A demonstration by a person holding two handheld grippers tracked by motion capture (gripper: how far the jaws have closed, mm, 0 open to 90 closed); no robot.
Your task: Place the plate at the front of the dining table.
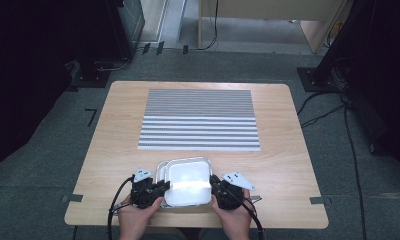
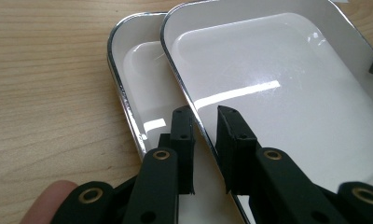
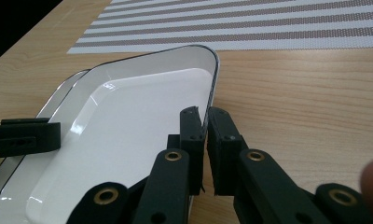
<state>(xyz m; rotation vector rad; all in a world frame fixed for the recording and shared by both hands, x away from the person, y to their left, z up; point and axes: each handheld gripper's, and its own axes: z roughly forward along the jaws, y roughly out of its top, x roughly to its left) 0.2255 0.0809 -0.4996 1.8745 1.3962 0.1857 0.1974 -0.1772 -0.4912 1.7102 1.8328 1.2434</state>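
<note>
Two white trays with dark rims lie stacked and offset at the table's near edge. The top tray (image 1: 189, 181) (image 2: 278, 88) (image 3: 128, 121) covers most of the lower tray (image 1: 161, 171) (image 2: 142, 88) (image 3: 63, 88), which peeks out on its left. My left gripper (image 1: 157, 190) (image 2: 204, 116) straddles the top tray's left rim, one jaw outside and one inside, with a narrow gap still showing beside the rim. On the other side, my right gripper (image 1: 217, 189) (image 3: 204, 116) is shut on that tray's right rim, its pads pinching the thin edge.
A grey-and-white striped placemat (image 1: 199, 120) (image 3: 250, 23) lies across the middle of the wooden table (image 1: 288, 165). The person's hands hold both grippers at the near edge. Dark stands and cables sit on the floor around the table.
</note>
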